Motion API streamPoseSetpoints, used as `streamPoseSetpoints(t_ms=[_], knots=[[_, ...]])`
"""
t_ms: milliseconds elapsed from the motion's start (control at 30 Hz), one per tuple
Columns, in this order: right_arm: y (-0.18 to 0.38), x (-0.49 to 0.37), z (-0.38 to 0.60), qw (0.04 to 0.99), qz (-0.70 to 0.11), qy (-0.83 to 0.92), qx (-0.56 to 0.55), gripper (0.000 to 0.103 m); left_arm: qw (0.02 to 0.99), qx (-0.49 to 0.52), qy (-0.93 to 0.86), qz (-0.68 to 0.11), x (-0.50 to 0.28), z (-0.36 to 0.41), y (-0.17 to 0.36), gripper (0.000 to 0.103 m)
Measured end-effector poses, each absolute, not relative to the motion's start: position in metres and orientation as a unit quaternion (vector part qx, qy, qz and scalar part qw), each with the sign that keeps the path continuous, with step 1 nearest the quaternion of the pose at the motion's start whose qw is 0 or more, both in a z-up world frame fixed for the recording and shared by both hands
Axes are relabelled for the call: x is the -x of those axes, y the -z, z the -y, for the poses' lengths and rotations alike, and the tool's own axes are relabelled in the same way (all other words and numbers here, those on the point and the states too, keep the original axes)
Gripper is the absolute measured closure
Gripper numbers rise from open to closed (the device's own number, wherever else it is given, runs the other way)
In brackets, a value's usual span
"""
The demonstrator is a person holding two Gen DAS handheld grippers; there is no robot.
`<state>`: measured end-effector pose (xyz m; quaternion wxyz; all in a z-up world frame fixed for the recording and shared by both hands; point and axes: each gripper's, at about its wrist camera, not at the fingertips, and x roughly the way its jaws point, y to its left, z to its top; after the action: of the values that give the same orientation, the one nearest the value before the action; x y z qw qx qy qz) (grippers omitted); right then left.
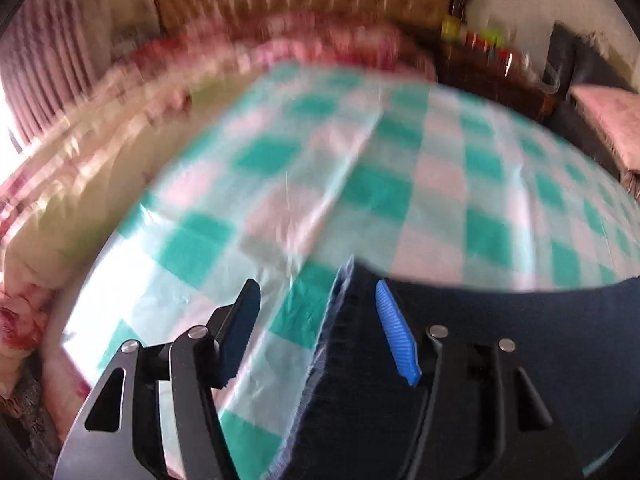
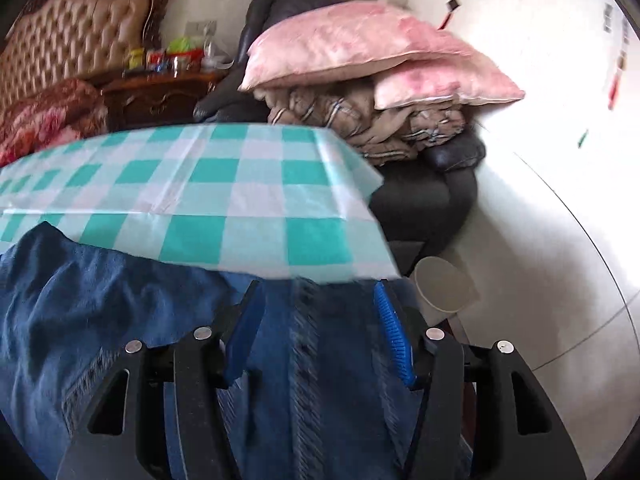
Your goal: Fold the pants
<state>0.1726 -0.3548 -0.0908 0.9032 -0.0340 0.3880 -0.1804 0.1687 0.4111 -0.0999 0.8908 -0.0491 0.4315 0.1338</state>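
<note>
The pants (image 2: 100, 300), dark blue denim, lie on the near part of a table covered by a teal-and-white checked cloth (image 2: 224, 184). In the right wrist view the fabric is rumpled at the left, and a frayed, fringed seam or hem edge runs down the middle of the picture between the fingers. The right gripper (image 2: 318, 300) has its jaws spread wide, one blue-padded finger on each side of that denim strip; the pads are not pressed onto the cloth, so nothing is clamped.

In the left wrist view, which is blurred, the pants (image 1: 500, 328) fill the lower right as a dark navy mass whose frayed edge rises toward the centre. The left gripper (image 1: 316, 300) is also wide apart: its left finger stands over bare checked cloth (image 1: 280, 200), its ribbed blue right finger (image 1: 394, 336) over the denim, so the fabric's edge falls between them. Whether either finger touches the material cannot be told.

Beyond the table stand a tufted headboard (image 2: 72, 36), a red floral blanket (image 2: 44, 116), a dark wooden nightstand (image 2: 156, 96) with small bottles, and pink pillows (image 2: 360, 48) stacked on folded bedding on a dark chair.
</note>
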Motion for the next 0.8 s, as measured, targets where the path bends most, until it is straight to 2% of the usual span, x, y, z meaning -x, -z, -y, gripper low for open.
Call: streamPoseSetpoints(t_ms=[67,100,200,333,433,600,800], knots=[[0.102,-0.162,0.363,0.891,-0.412,0.184,0.043,0.047,0.913,0.036,-0.140,-0.381,-0.155,-0.387,0.083,0.040],[0.109,-0.158,0.367,0.888,-0.419,0.183,0.044,0.044,0.924,0.030,-0.128,-0.359,-0.148,-0.369,0.076,0.036],[0.118,-0.145,0.385,0.891,-0.417,0.181,0.009,0.033,0.934,0.012,-0.093,-0.344,-0.138,-0.314,0.069,0.036],[0.085,-0.116,0.375,0.900,-0.382,0.211,-0.006,0.034,0.932,0.009,-0.048,-0.360,-0.130,-0.221,0.070,0.036],[0.075,-0.084,0.342,0.907,-0.379,0.179,-0.024,0.032,0.925,0.005,0.024,-0.379,-0.122,-0.135,0.084,0.049],[0.106,-0.062,0.286,0.897,-0.413,0.158,-0.010,0.032,0.908,0.003,0.133,-0.398,-0.107,-0.024,0.103,0.055],[0.126,-0.060,0.272,0.888,-0.424,0.179,0.011,0.032,0.874,-0.044,0.179,-0.450,-0.092,0.041,0.135,0.055]])
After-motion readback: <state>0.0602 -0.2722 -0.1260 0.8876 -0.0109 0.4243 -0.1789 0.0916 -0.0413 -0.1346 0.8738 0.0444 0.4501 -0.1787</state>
